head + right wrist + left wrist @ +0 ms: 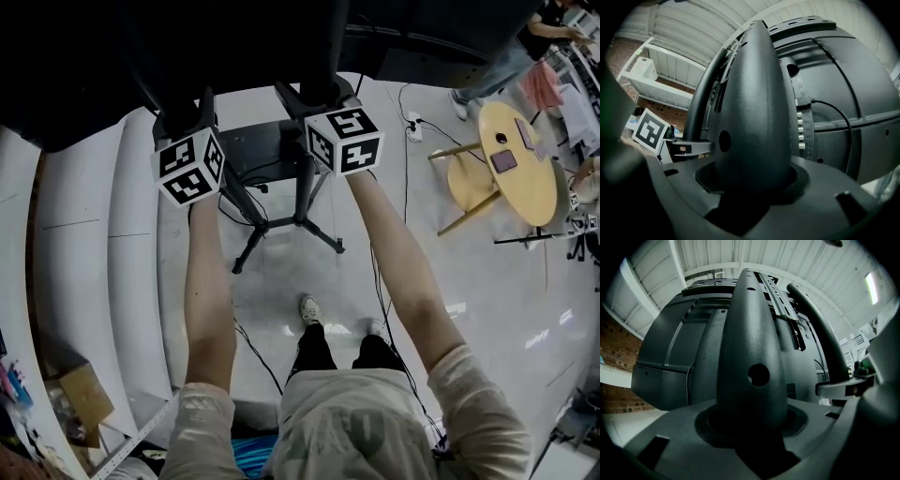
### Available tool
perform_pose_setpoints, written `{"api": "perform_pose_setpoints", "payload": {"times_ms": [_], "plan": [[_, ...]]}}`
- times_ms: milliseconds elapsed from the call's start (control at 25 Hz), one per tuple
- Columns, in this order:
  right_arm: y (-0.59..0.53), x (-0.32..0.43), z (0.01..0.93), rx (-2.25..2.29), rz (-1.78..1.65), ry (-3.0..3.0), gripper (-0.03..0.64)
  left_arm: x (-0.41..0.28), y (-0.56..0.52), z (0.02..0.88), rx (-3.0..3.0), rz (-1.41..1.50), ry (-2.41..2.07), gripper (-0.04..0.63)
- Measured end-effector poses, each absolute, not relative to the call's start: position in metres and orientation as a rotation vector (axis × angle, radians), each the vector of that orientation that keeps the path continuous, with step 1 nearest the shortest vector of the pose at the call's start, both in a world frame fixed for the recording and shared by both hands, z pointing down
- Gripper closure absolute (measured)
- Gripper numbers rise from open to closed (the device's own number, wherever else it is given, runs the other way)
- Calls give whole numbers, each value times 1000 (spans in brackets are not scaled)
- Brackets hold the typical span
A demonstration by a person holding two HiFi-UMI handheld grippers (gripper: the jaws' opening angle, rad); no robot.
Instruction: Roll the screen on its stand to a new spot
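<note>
The large dark screen (234, 47) fills the top of the head view, and its black stand (300, 220) spreads its legs on the floor beneath. My left gripper (199, 111) reaches up to the stand's left upright, and my right gripper (319, 94) to the right one. In the left gripper view a dark tapered upright (750, 357) sits between the jaws, with the left gripper (754, 430) shut around it and the screen's back (665, 357) behind. The right gripper (750, 187) is shut around its own upright (754, 108), next to the screen's back (853, 93).
White curved steps (84, 262) run along the left. A round wooden table (520, 164) and a person (525, 52) are at the right rear. A power strip (413, 125) and cables (253, 352) lie on the glossy floor. My feet (309, 309) stand behind the stand's legs.
</note>
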State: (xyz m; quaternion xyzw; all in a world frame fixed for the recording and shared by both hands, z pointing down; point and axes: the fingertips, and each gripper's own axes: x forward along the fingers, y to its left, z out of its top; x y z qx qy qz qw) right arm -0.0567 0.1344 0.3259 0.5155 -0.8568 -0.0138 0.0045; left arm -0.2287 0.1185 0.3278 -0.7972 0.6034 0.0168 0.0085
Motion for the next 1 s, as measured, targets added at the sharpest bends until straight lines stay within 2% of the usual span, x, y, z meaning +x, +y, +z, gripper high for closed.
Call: {"api": "perform_pose_setpoints", "payload": {"times_ms": [1000], "plan": [[390,-103,323,1489,-59,-2795,400,-275,385,325,-2426,66,1966,379]]}}
